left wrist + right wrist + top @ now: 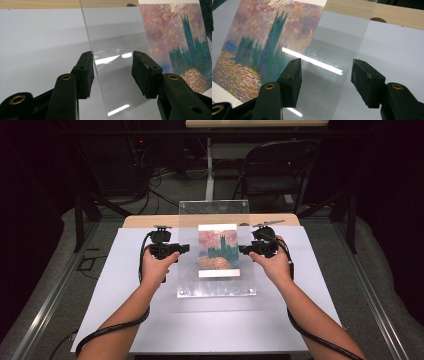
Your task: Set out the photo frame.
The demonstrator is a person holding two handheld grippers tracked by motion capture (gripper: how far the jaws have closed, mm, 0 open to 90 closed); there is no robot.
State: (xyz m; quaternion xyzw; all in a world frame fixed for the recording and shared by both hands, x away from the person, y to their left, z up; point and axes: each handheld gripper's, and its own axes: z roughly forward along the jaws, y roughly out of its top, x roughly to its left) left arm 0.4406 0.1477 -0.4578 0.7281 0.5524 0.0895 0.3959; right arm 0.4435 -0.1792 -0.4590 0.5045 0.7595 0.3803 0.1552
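High view: unlabelled painting print (218,250) under acrylic sheet (216,285)

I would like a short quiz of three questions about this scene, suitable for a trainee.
1. True or false: the clear acrylic panel lies over the painting print.
2. Which edge of the panel does the left gripper straddle: A) near edge, B) left edge, C) far edge?
3. Fill in: the table's surface under the panel is ____ in colour.

Key
1. True; the print shows through the panel.
2. B; the right gripper straddles the opposite edge, and both pairs of jaws stand apart, not pressing the panel.
3. White.
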